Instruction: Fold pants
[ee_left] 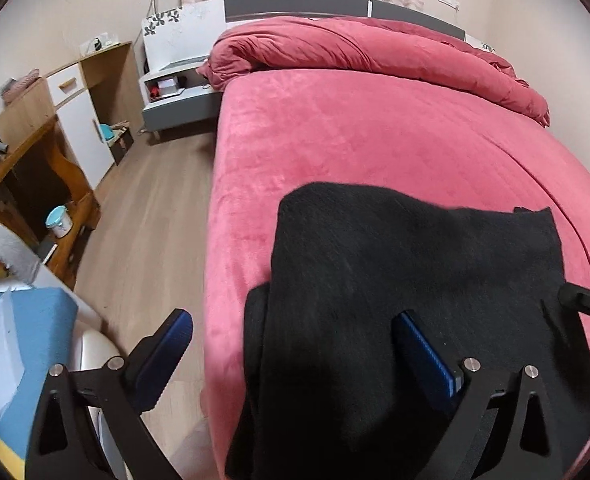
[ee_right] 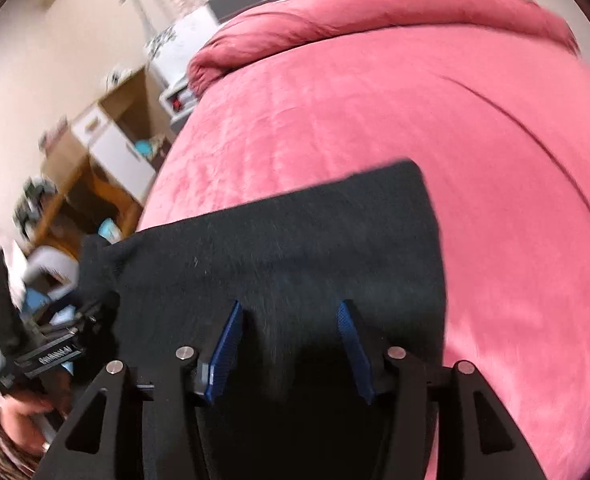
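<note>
The black pants (ee_left: 415, 260) lie folded on the near corner of the pink bed (ee_left: 375, 140), their left edge hanging over the bed's side. My left gripper (ee_left: 293, 317) is wide open above that edge: one blue pad is over the floor, the other over the cloth, and nothing is gripped. In the right wrist view my right gripper (ee_right: 290, 306) hovers over the near part of the pants (ee_right: 295, 240), its pads (ee_right: 227, 344) apart and not pinching the cloth. A hand holds the left gripper (ee_right: 35, 344) at the left edge.
A rolled pink duvet (ee_left: 375, 52) lies by the headboard. Wood floor (ee_left: 147, 220) runs along the bed's left side, with a wooden desk (ee_left: 35, 160), a white cabinet and a nightstand (ee_left: 175, 92) beyond. A blue cushion (ee_left: 35, 320) is at the near left.
</note>
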A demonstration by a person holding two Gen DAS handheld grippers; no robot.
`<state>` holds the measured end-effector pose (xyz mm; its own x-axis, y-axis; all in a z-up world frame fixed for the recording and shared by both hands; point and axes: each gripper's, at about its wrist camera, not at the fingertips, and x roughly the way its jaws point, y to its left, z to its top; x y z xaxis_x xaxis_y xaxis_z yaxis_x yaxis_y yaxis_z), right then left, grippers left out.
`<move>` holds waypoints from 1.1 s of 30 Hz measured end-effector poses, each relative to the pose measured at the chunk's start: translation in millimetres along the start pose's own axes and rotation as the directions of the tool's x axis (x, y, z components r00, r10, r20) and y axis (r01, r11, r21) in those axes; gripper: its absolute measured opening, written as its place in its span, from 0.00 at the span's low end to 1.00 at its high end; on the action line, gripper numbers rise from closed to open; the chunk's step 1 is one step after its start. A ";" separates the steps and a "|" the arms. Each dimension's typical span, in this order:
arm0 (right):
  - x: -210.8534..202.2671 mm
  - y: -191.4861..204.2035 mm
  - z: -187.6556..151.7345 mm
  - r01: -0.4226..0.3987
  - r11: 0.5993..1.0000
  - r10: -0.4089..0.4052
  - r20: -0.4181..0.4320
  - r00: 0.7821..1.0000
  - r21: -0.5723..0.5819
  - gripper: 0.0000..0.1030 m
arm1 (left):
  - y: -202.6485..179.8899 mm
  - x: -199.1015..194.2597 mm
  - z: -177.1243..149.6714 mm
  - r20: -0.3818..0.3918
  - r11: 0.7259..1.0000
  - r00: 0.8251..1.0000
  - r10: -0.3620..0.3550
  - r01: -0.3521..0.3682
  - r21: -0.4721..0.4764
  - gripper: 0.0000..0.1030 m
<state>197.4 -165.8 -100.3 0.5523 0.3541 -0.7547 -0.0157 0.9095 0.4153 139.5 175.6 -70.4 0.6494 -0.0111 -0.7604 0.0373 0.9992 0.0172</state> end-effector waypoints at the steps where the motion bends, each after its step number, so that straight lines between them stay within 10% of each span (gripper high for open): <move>1: -4.6 -3.7 -4.4 -0.007 1.000 0.007 0.001 1.000 0.015 0.49 | -0.2 -5.5 -4.3 0.002 1.000 1.000 -0.008 0.008 -0.002 0.99; 13: -36.5 -7.1 -51.4 0.025 0.995 -0.024 0.010 1.000 -0.094 0.50 | 26.6 -43.5 -44.3 0.018 0.998 0.999 0.047 -0.047 -0.044 1.00; 22: -37.2 -27.1 -41.9 -0.016 0.998 0.017 0.015 1.000 -0.055 0.63 | 72.2 -9.2 -45.3 -0.093 0.928 0.959 -0.266 0.229 -0.293 1.00; 33: 4.2 -45.9 -7.3 -0.054 0.996 0.049 -0.072 0.996 -0.072 0.67 | 60.4 20.4 -28.9 -0.137 0.927 0.922 -0.362 0.341 -0.156 1.00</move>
<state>194.4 -204.4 -126.3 0.4895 0.4127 -0.7682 -0.1050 0.9024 0.4179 133.0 236.9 -103.7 0.4810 -0.3666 -0.7964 0.1375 0.9287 -0.3445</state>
